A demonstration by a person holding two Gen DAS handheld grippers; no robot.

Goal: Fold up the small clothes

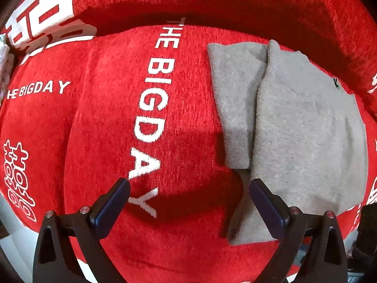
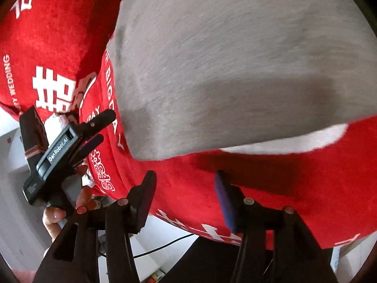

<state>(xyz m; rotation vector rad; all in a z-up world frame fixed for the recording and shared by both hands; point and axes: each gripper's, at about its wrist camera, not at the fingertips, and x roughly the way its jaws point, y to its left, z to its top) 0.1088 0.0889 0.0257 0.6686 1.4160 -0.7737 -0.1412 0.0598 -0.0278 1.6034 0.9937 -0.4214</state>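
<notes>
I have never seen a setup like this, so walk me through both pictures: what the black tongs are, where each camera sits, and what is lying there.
There is no robot here: a person holds a two-finger gripper in each hand, each with a camera looking along its fingers. The left camera shows the left gripper open above a red plush cover with white lettering; a folded grey fleece garment lies on it. The right camera shows the right gripper open and empty near that garment, with the left gripper and the hand holding it at the side. Nothing is held.

Bright light, hard shadows, fisheye bending the edges.
Motion blur is smearing the grey cloth (image 2: pixel 235 70) in the right wrist view.
</notes>
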